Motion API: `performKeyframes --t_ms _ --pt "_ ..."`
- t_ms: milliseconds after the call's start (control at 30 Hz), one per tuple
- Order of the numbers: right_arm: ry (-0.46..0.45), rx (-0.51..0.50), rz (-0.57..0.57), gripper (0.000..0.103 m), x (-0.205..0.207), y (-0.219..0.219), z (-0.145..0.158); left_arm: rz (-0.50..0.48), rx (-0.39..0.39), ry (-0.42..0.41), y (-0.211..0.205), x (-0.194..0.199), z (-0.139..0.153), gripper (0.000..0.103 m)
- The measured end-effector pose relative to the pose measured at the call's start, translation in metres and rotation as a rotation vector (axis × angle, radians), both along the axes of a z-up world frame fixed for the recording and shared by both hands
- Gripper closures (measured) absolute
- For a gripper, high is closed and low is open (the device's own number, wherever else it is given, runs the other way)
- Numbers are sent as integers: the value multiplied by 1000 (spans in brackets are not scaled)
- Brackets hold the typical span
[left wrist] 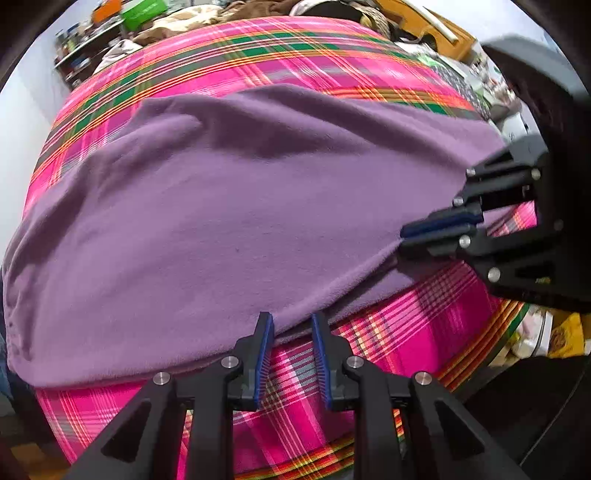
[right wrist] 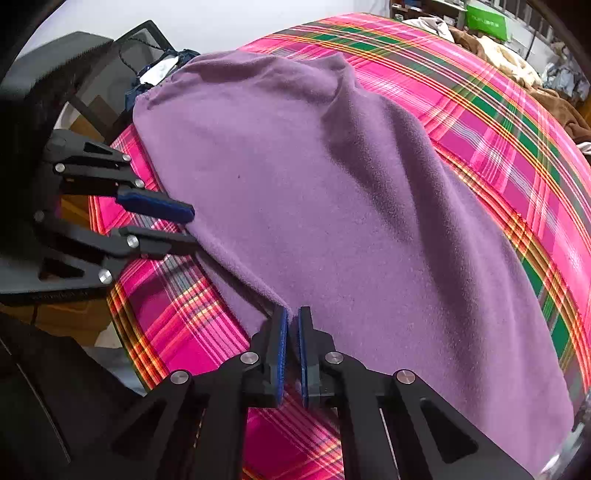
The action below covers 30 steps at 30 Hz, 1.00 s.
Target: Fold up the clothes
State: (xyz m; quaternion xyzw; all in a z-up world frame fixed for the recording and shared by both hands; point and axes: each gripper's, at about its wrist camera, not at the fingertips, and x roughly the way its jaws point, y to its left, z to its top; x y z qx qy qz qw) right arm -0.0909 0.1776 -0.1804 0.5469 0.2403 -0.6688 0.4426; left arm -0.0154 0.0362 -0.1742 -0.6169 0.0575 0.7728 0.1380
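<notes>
Purple fleece garment (left wrist: 229, 206): spread flat across most of the bed, its near hem running along the edge closest to both grippers, a few soft ridges toward the far side.
Bedcover: pink plaid sheet (left wrist: 295, 398) with green and orange stripes, lying under the garment and showing all around it.
Left gripper (left wrist: 291, 325): pointing steeply down at the near hem, blue pads (left wrist: 264, 354) standing apart, their tips right at the fabric's edge, with only plaid sheet visible in the gap, nothing pinched.
Right gripper (right wrist: 291, 321): pads drawn nearly together on the hem further along the same edge, a small fold of purple fleece caught at the tips.
Spacing: the two grippers sit near each other along that hem, each visible from the other's side.
Background: clutter at the head of the bed, a brown blanket (right wrist: 517, 77) and a green box (right wrist: 485, 16) on shelves.
</notes>
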Motion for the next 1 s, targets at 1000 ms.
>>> performKeyframes --t_ms 1000 --pt "-3 -96 -61 85 -19 -1 40 121 161 15 -29 16 29 101"
